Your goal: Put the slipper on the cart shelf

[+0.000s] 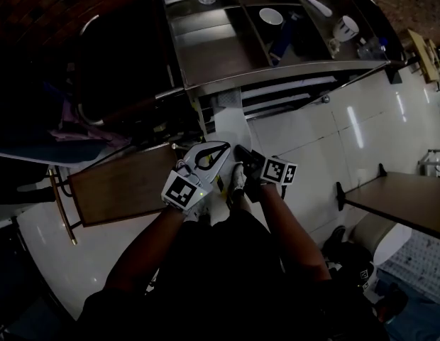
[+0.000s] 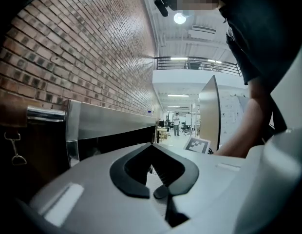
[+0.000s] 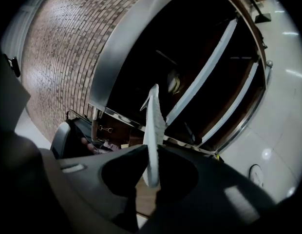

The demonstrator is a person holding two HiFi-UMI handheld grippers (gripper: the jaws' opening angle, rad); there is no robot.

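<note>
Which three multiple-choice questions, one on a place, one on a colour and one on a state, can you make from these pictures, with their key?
1. Where does the white bowl stand?
A on the top of the cart; B on the floor; C on a chair.
2. What colour is the shell of the left gripper?
A red; B white; C green.
3. In what state is the slipper?
A lying on a shelf; B lying on the floor; C clamped in the jaws of the right gripper.
Key: 1 A, the head view shows it on the steel top; 2 B, its shell looks white in both views; 3 C, the jaws press on it.
</note>
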